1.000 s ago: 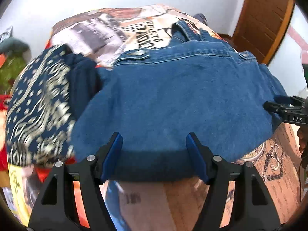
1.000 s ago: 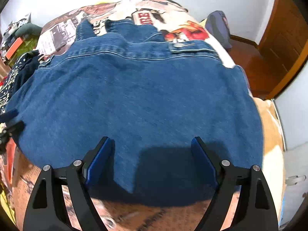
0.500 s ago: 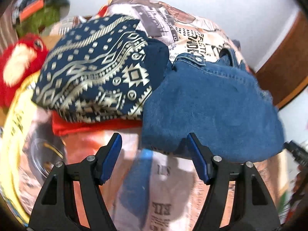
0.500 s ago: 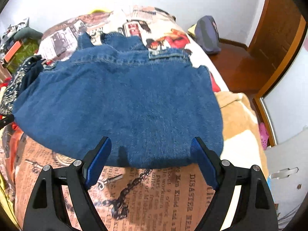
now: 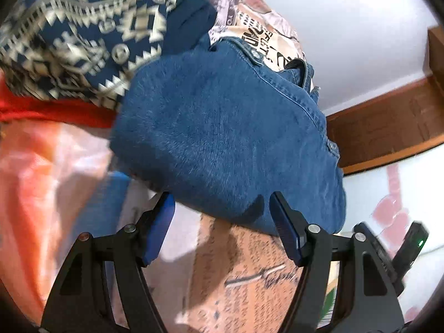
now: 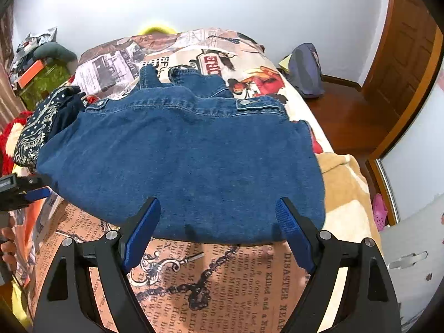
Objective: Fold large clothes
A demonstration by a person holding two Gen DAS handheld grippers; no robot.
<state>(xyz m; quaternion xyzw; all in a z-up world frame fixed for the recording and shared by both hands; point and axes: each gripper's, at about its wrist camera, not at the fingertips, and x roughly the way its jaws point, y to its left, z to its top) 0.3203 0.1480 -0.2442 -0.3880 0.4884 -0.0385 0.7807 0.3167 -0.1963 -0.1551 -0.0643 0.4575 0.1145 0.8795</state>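
Observation:
A folded blue denim garment (image 6: 180, 161) lies flat on the bed, its collar and button tabs toward the far side. My right gripper (image 6: 217, 205) hovers open over its near edge with nothing between the pads. My left gripper (image 5: 220, 202) is also open and empty, tilted at the garment's left near corner (image 5: 222, 138). In the right wrist view the left gripper (image 6: 33, 191) shows at the left edge beside the denim, with a hand below it.
A navy patterned garment (image 5: 83, 27) rests on red cloth (image 5: 41, 111) left of the denim. The bed carries a newspaper-print cover (image 6: 222, 283) and a beige blanket (image 6: 344, 188) at its right side. A backpack (image 6: 305, 69) sits on the floor near a wooden door (image 6: 410, 55).
The left gripper has rolled and slid toward the denim's left corner, so its view tilts. The right gripper has risen and drawn back off the garment. Both stay open.

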